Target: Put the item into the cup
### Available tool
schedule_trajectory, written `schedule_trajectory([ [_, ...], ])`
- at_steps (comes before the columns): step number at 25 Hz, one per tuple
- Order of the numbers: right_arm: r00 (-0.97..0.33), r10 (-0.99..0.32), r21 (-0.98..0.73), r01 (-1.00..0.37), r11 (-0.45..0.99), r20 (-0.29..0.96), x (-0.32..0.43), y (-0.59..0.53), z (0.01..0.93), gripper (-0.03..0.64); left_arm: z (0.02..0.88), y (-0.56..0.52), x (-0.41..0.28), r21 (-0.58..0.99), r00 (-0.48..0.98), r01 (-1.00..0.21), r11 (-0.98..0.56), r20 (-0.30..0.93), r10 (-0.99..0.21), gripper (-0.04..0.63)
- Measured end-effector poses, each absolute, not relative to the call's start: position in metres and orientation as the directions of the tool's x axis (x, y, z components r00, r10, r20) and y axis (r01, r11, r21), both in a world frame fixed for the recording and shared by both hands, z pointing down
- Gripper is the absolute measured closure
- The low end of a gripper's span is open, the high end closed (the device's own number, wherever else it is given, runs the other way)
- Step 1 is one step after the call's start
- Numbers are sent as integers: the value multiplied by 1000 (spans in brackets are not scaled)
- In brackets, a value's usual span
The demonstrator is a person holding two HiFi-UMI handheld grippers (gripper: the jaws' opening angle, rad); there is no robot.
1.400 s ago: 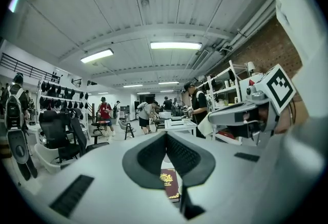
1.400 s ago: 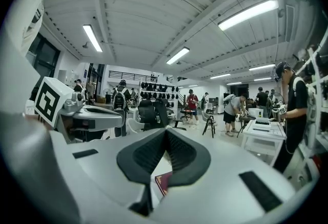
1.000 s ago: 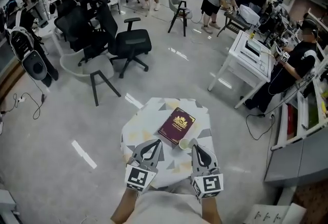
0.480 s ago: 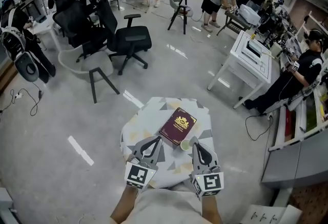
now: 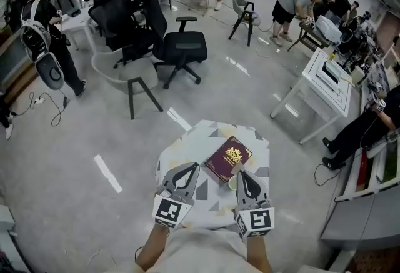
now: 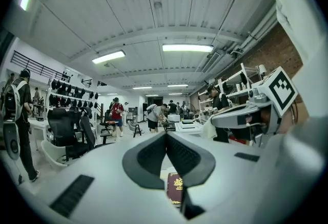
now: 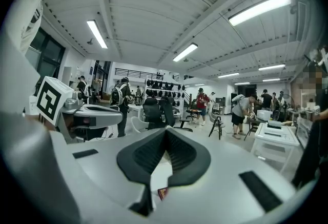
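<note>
A maroon book (image 5: 229, 158) with a gold emblem lies on the small patterned table (image 5: 187, 147). At the book's near right corner stands a small white cup (image 5: 232, 183), partly hidden behind my right gripper (image 5: 240, 173). That gripper is shut and empty, its tips just over the cup's rim. My left gripper (image 5: 194, 167) is also shut and empty, held left of the book's near edge. The left gripper view shows the book (image 6: 174, 188) below its closed jaws (image 6: 165, 134). Only a sliver of the book (image 7: 162, 193) shows under the right gripper (image 7: 165, 130).
Black office chairs (image 5: 180, 47) and a grey chair (image 5: 125, 75) stand beyond the table. White desks (image 5: 325, 87) and seated people line the right side. Several people stand at the far end of the room. Grey floor surrounds the table.
The head view has shifted, so the table sits a little further right in frame. Both grippers stay shut near the table's near edge; the right one now covers more of the cup.
</note>
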State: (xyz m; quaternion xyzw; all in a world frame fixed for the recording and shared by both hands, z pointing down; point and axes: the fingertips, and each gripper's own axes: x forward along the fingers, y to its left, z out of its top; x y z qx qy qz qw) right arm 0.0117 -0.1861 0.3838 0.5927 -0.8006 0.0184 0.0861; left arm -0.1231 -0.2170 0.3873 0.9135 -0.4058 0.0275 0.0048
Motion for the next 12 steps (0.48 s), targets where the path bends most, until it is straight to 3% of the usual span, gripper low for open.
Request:
schedule_trajectory([
  [12, -354, -921, -9, -934, 358, 159, 43, -208, 404, 611, 397, -236, -94, -45, 610, -786, -617, 110, -785, 581],
])
